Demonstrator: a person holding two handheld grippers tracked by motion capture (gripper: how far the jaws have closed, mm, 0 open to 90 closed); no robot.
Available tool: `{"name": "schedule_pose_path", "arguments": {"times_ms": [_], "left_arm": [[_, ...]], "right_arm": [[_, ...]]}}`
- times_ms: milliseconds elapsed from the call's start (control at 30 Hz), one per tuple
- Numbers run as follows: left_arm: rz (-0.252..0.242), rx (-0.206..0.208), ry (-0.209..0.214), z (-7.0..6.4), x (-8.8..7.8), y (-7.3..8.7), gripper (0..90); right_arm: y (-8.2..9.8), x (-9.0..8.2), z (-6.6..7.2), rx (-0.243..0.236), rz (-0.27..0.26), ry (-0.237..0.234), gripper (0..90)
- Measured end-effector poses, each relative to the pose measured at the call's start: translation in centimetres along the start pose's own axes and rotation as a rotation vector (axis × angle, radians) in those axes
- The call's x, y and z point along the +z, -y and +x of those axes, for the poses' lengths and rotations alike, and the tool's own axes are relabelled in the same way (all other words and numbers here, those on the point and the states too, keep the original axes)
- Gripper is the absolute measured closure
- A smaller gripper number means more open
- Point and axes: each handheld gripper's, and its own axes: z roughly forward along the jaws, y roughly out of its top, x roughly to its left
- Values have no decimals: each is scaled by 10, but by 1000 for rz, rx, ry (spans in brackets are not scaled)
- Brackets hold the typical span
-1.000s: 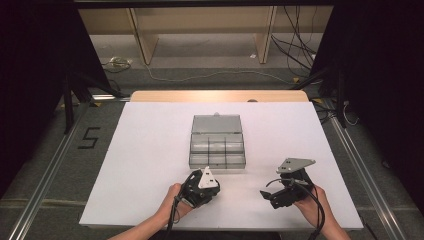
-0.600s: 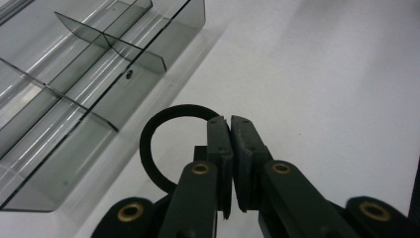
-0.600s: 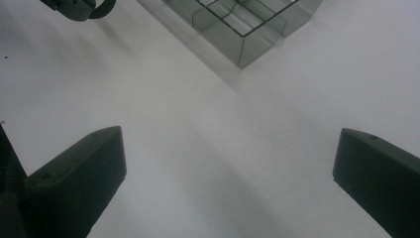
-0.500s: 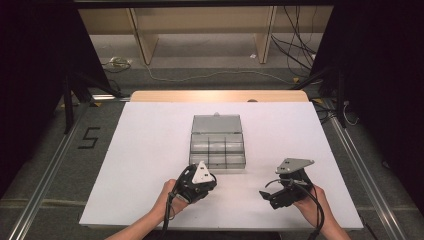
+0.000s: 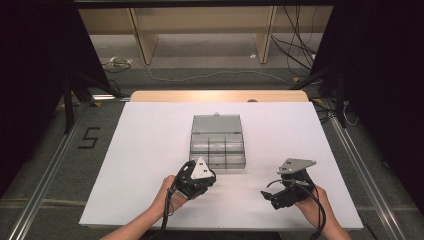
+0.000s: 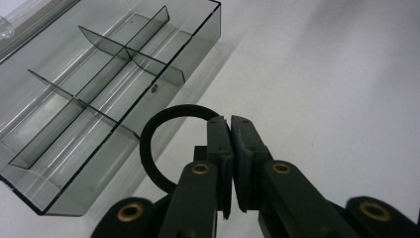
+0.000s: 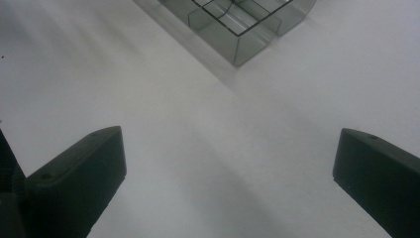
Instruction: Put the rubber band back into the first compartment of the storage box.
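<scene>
the left gripper (image 6: 230, 124) pinches a thin black rubber ring (image 6: 163, 134) just short of the clear smoky plastic compartment box (image 6: 99, 89) ahead, likely to drop it in, while the right gripper (image 7: 230, 163) waits beside with jaws wide apart.

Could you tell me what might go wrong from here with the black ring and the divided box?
The left gripper pinches the black ring only at its edge, so the ring may swing or slip out. The clear box has narrow compartments with thin dividers; the ring could catch on one. The right gripper is open beside the box, so nothing steadies it.
</scene>
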Motion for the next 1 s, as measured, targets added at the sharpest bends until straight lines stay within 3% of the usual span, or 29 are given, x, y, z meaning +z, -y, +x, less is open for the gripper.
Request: {"name": "schedule_pose_path", "arguments": {"times_ms": [800, 1000], "left_arm": [[-39, -42, -44, 23, -16, -9, 867], [-45, -33, -62, 29, -19, -13, 866]], "right_arm": [[-1, 1, 0, -8, 0, 0, 9], [0, 2, -1, -7, 6, 3, 9]]}}
